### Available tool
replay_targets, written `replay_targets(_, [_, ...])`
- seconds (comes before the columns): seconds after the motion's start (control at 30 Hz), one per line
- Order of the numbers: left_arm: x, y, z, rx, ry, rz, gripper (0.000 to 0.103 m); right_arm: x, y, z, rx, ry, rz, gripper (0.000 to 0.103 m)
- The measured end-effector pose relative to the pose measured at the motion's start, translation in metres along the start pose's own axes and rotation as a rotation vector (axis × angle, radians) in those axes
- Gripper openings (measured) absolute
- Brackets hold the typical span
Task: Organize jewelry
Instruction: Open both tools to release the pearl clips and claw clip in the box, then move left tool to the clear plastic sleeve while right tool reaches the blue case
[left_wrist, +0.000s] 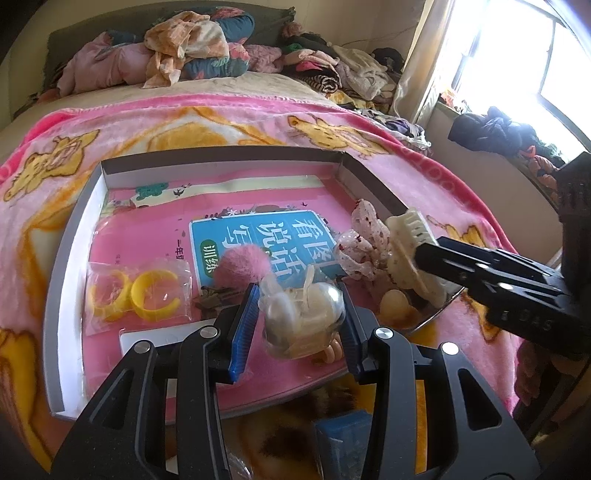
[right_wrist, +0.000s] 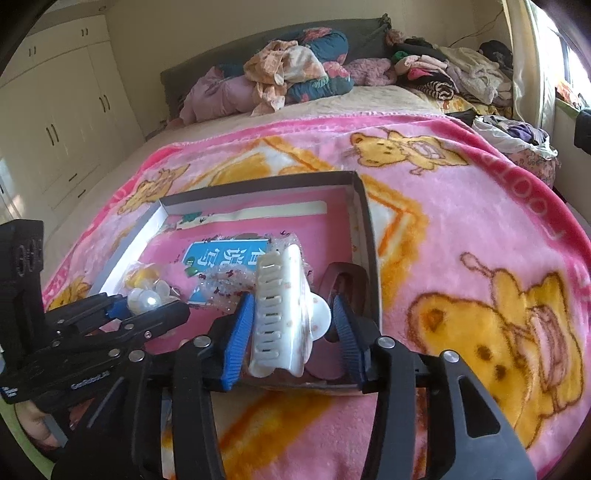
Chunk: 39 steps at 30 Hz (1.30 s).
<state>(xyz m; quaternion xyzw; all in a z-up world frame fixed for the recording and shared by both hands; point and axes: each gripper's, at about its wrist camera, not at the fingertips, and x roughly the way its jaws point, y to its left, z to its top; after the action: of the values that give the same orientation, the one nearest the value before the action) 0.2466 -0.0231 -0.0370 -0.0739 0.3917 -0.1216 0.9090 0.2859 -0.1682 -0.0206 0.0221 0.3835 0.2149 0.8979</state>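
Bright daylight pours through the window (left_wrist: 524, 59) on the right, blown out to white glare. Fisheye distortion bends edges, corners go black, and focus stays slightly soft.

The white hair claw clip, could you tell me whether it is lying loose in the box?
No, the white hair claw clip is held between the right gripper fingers.

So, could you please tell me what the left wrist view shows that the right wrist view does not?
Only the left wrist view shows the pink pom-pom, the window and the yellow rings clearly in their bag. Only the right wrist view shows the wardrobe and a brown clip. Both show the box, the book, the left gripper holding a bagged pearl piece, and the right gripper holding the white claw clip.
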Motion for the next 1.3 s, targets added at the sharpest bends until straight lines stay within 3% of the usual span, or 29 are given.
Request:
replay_targets(0.13, [0.000,0.000,0.001,-0.005,-0.003,0.011,0.036,-0.011,-0.005,-0.003,0.013,-0.020,0.001,0.051])
replay_targets(0.2, [-0.002,0.000,0.002,-0.010,-0.007,0.014,0.048,-0.016,-0.008,-0.005,0.019,-0.028,0.004,0.053])
replay_targets(0.73, [-0.034,0.004,-0.003,-0.024,-0.079,0.066,0.070,-0.043,0.002,-0.022,0.011,-0.077,-0.005,0.067])
replay_targets(0.8, [-0.039,0.005,-0.005,-0.027,-0.087,0.069,0.078,-0.044,0.004,-0.024,0.008,-0.078,-0.007,0.069])
replay_targets(1.0, [-0.052,0.011,-0.012,-0.042,-0.113,0.074,0.086,-0.050,0.015,-0.034,-0.002,-0.076,-0.005,0.072])
replay_targets(1.3, [-0.074,0.024,-0.024,-0.063,-0.153,0.089,0.090,-0.059,0.038,-0.046,-0.034,-0.084,0.003,0.076])
